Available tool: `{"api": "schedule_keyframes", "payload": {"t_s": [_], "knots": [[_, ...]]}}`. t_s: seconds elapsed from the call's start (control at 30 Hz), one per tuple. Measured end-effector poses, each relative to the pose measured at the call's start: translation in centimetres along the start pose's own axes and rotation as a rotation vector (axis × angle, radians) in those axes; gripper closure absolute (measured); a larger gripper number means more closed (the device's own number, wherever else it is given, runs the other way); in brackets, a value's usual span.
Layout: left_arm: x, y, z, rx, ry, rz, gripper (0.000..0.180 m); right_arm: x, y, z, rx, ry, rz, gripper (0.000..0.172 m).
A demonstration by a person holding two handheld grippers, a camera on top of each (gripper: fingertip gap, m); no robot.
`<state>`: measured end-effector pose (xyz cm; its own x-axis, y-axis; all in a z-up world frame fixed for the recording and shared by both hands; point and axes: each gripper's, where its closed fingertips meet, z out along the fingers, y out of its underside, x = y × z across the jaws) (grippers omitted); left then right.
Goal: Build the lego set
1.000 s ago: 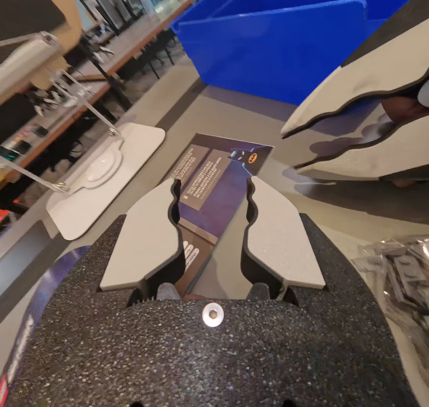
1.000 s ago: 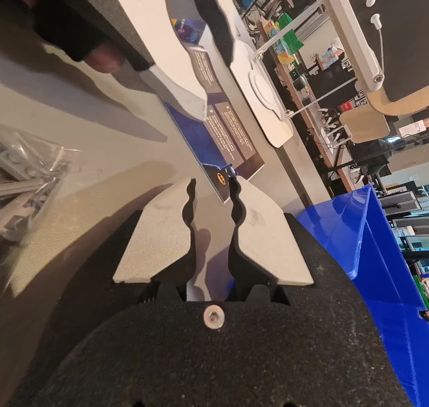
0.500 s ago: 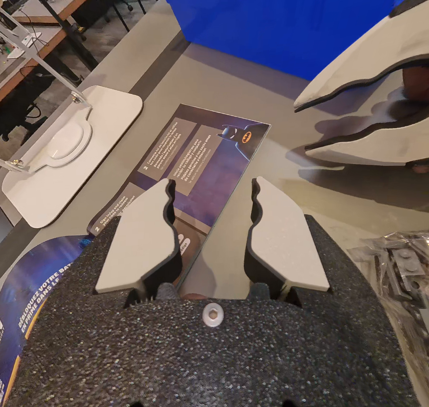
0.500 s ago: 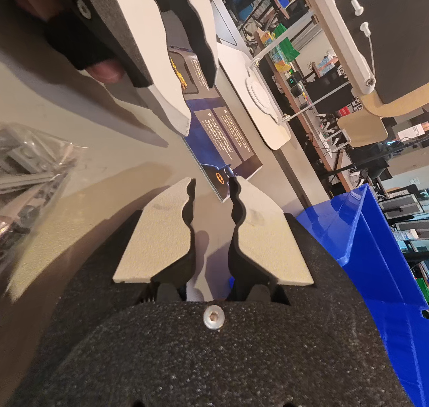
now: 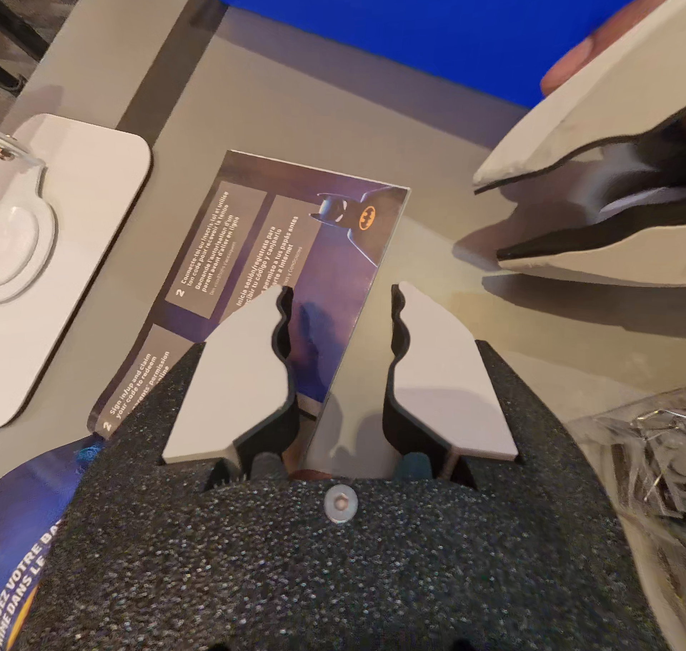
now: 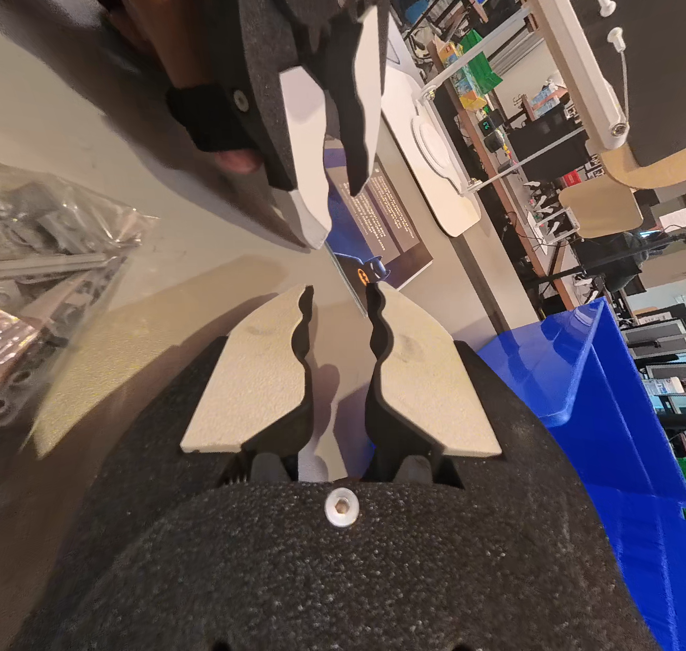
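Note:
A dark purple-blue printed booklet [image 5: 297, 247] lies flat on the grey table [image 5: 427, 317]. My left gripper [image 5: 339, 291] is open just above it. Its left fingertip [image 5: 274, 295] is over the cover and its right fingertip [image 5: 401, 291] is over bare table, so the booklet's right edge runs between them. Nothing is in its grasp. My right gripper [image 6: 339, 291] is open and empty, low over the table, with its right fingertip [image 6: 373, 291] close to the booklet's near corner [image 6: 365, 299]. It also shows at the right of the left wrist view [image 5: 490, 224]. The left gripper shows at the top of the right wrist view [image 6: 334, 206].
A blue bin [image 5: 408, 20] stands beyond the booklet and shows at the right of the right wrist view [image 6: 594, 391]. A white lamp base [image 5: 74, 224] lies to the left. A clear bag of grey parts [image 5: 638, 458] lies at the right. Another blue leaflet [image 5: 22, 521] is at the lower left.
My left gripper has tipped downward and come closer over the booklet; its jaws widened, then narrowed a little, with nothing between them. My right gripper has stayed in place with the same opening.

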<state>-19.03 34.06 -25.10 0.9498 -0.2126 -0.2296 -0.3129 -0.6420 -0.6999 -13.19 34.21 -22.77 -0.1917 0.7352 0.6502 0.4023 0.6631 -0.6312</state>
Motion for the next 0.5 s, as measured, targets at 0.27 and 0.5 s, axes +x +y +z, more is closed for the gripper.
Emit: {"api": "schedule_keyframes", "payload": {"t_s": [0.27, 0.5], "knots": [[0.38, 0.17, 0.22, -0.013, 0.022, 0.012, 0.151, -0.39, 0.12, 0.13, -0.009, -0.018, -0.022, 0.143], [0.83, 0.1, 0.11, 0.003, 0.009, 0.064, 0.169, -0.44, 0.14, 0.12, -0.009, -0.025, -0.02, 0.143]]}}
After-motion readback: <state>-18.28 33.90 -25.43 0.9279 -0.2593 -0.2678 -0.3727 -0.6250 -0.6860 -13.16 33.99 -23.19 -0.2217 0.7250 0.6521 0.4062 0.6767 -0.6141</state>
